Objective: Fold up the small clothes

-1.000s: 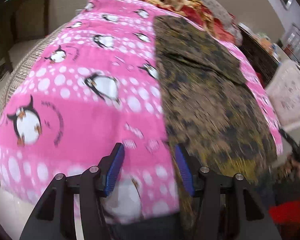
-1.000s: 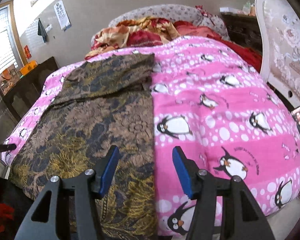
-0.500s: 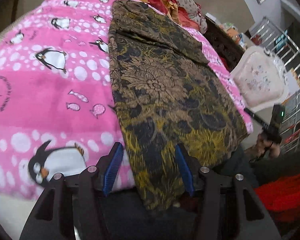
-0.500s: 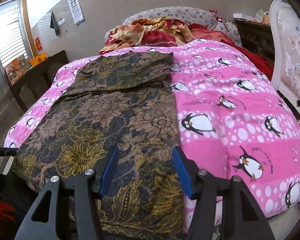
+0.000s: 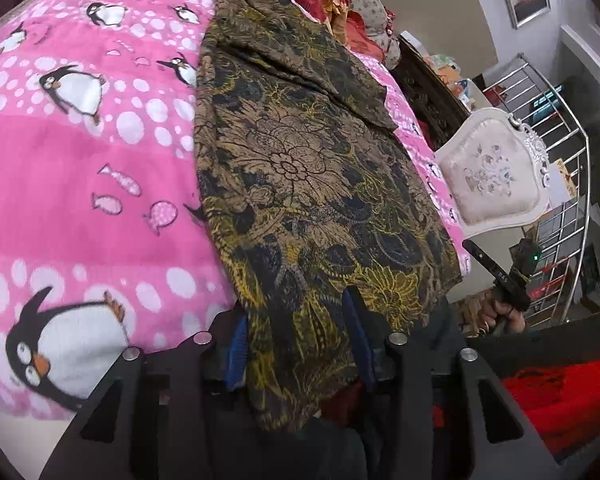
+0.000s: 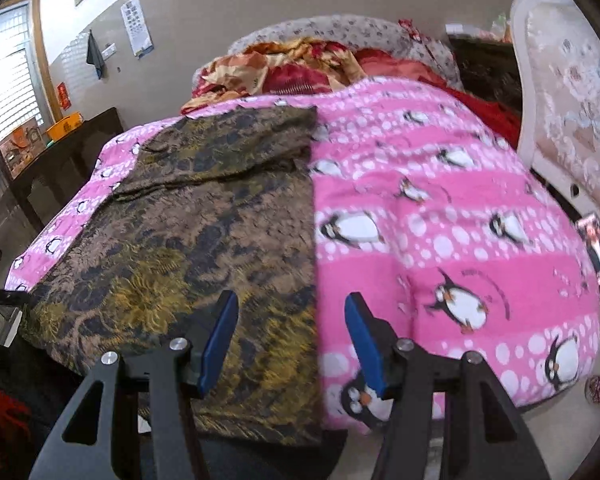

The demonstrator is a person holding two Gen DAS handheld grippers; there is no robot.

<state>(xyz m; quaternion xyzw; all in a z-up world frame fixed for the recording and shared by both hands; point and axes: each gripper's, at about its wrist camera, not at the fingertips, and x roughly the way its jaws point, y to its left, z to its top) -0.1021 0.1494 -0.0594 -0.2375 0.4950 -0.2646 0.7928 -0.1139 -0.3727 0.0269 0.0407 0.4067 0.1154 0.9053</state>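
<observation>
Left gripper (image 5: 296, 340): its jaws have just been closing, and the near hem of the dark floral garment (image 5: 300, 184) now hangs between the blue pads (image 5: 236, 346). Both pads are partly covered by cloth; whether they actually press it cannot be confirmed. A second ago this gripper stood over bare pink blanket at the garment's left edge; it has since come across to the hem.

Right gripper (image 6: 290, 344): jaws stand about half apart, gripping nothing. They hover above the garment's (image 6: 204, 240) right-hand near corner, the straight long edge running between the fingers. Half a second ago both fingers were fully over the cloth; the view has shifted toward the pink side and is blurred.

The garment lies flat lengthwise on the penguin blanket (image 5: 80, 168), near hem draped over the bed's front edge, the far end folded over on itself. Bare blanket lies to either side, wider on the right in the right wrist view.

Beyond: crumpled red and gold bedding (image 6: 284, 68) at the head, a padded white chair (image 5: 496, 176) beside the bed, a dark side table (image 6: 60, 160).
</observation>
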